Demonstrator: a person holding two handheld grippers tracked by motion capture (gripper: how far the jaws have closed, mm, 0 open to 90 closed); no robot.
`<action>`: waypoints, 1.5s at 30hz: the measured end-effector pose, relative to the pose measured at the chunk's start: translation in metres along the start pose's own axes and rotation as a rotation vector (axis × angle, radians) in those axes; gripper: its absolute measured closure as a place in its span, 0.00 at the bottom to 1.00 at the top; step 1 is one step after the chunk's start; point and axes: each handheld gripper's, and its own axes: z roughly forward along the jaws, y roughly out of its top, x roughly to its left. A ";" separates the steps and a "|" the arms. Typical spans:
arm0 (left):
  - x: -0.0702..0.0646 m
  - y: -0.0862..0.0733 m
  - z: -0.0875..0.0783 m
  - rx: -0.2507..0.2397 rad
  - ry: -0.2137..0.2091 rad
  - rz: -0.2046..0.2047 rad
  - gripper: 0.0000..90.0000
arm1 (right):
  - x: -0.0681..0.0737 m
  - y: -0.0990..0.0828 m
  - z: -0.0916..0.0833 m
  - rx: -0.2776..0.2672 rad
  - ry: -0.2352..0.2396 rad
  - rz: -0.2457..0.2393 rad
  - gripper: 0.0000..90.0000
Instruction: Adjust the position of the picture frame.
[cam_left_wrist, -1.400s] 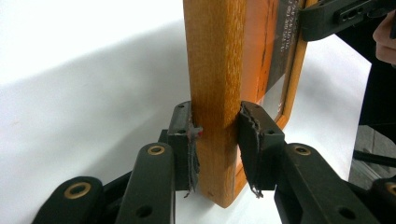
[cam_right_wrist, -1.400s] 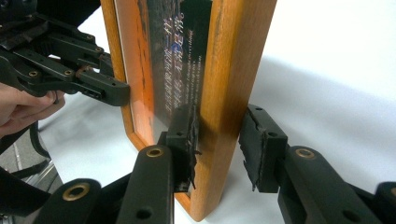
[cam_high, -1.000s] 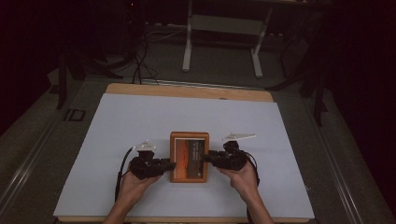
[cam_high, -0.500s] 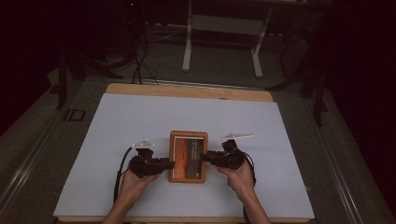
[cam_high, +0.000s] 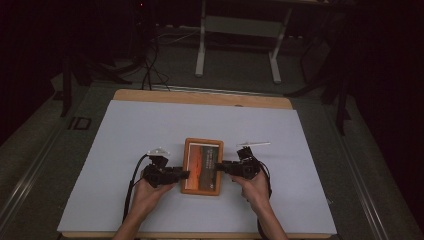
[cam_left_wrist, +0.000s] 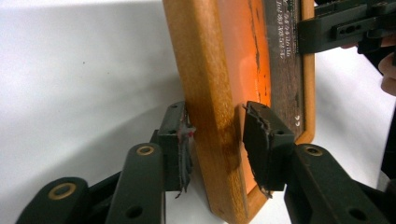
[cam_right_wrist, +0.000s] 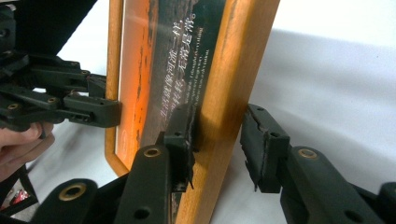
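Observation:
A wooden picture frame (cam_high: 202, 166) holding an orange print with text lies near the table's front middle. My left gripper (cam_high: 184, 174) is at its left edge. In the left gripper view both pads sit against the frame (cam_left_wrist: 210, 93), so my left gripper (cam_left_wrist: 215, 140) is shut on that edge. My right gripper (cam_high: 220, 167) is at the frame's right edge. In the right gripper view its jaws straddle the frame (cam_right_wrist: 224, 79). One pad touches the front face, while a thin gap shows at the other pad, so my right gripper (cam_right_wrist: 217, 140) is open.
The table has a white sheet (cam_high: 150, 130) over it and a wooden rim (cam_high: 200, 97) at the far edge. A thin pale stick (cam_high: 252, 144) lies just beyond my right gripper. Dark floor, cables and a stand's legs (cam_high: 237, 45) are behind the table.

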 end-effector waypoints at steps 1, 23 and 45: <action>0.001 0.000 0.000 0.003 0.001 -0.010 0.67 | -0.001 0.000 0.002 0.002 0.001 0.005 0.71; 0.014 -0.003 0.015 0.029 -0.033 -0.070 0.56 | -0.017 0.004 0.027 0.070 0.009 0.067 0.60; -0.002 -0.006 -0.017 -0.114 0.133 0.114 0.46 | 0.000 -0.008 -0.009 -0.020 -0.182 -0.217 0.47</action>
